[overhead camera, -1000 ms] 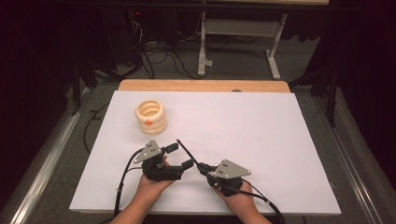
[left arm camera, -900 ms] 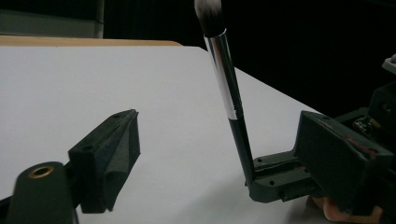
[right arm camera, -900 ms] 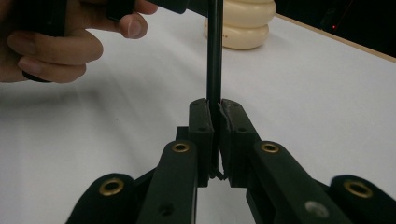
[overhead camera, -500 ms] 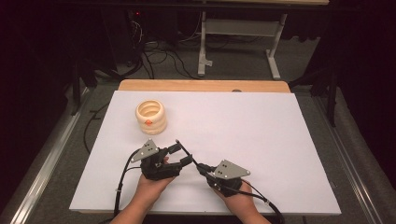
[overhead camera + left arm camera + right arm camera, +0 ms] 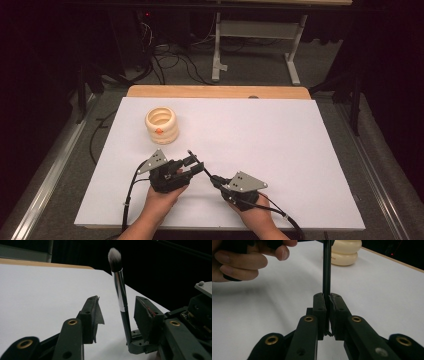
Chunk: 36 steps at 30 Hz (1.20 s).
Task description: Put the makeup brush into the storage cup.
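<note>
A makeup brush (image 5: 119, 285) is standing between the two grippers, its black handle clamped at the lower end in the right gripper (image 5: 327, 305), whose jaws are pressing shut on it from both sides. From those jaws the brush is running straight out along their line, silver ferrule and pale bristle tip at the far end, toward the ribbed cream holder (image 5: 162, 125) sitting well beyond on the white bench (image 5: 280, 135).

The left gripper (image 5: 117, 311) is straddling the handle: the brush is rising between its jaws, nearer the right-hand pad than the left as the left gripper view shows it, with a gap on both sides. These jaws have just been closing on it and are standing roughly a third open, not yet pressing. The brush's long axis is crossing the left jaws' closing line nearly square, so a further squeeze looks likely to catch the handle just below the ferrule.

In the high view both hands are resting close together at the bench's near edge, the left hand (image 5: 162, 200) nearer the holder, the grippers meeting tip to tip.
</note>
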Tool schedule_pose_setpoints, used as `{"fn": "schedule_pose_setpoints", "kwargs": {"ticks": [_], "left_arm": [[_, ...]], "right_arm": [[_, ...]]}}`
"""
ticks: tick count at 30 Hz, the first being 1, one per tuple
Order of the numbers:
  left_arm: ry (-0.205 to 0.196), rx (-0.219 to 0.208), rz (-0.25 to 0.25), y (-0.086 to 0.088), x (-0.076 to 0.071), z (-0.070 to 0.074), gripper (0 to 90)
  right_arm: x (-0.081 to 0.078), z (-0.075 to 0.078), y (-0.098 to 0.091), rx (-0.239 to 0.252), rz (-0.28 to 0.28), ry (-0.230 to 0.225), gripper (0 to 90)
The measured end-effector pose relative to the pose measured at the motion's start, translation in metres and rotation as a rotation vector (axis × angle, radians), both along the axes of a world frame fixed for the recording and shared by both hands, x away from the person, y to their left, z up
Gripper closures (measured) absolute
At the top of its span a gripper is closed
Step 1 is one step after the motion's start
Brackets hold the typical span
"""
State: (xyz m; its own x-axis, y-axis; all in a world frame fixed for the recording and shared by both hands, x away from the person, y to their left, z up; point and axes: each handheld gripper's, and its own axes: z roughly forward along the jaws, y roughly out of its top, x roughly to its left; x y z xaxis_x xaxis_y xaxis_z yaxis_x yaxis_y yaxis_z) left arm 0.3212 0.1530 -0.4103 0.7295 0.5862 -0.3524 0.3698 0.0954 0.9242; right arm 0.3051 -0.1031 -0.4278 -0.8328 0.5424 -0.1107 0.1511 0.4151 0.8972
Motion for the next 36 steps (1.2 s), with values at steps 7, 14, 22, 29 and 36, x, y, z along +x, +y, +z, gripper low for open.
{"fn": "schedule_pose_setpoints", "kwargs": {"ticks": [7, 14, 22, 29, 36], "left_arm": [[-0.008, -0.004, -0.004, 0.0010, -0.0006, 0.0003, 64.9], [-0.010, -0.014, -0.011, 0.0014, -0.0009, 0.0008, 69.6], [-0.010, -0.020, -0.016, 0.0017, -0.0013, 0.0011, 74.2], [-0.016, -0.023, -0.021, 0.0020, -0.0015, 0.0011, 77.3], [-0.016, -0.032, -0.032, 0.0021, -0.0014, 0.0010, 78.7]], "right_arm": [[0.0000, -0.0003, 0.0003, -0.004, 0.002, -0.006, 86.1], [-0.0003, 0.0000, 0.0004, -0.010, 0.002, -0.005, 86.2], [-0.0002, -0.0003, 0.0006, -0.013, 0.005, -0.008, 86.1], [-0.0008, -0.0004, 0.0014, -0.012, 0.000, -0.003, 86.2], [-0.0010, -0.0007, 0.0018, -0.011, 0.001, -0.003, 86.2]]}}
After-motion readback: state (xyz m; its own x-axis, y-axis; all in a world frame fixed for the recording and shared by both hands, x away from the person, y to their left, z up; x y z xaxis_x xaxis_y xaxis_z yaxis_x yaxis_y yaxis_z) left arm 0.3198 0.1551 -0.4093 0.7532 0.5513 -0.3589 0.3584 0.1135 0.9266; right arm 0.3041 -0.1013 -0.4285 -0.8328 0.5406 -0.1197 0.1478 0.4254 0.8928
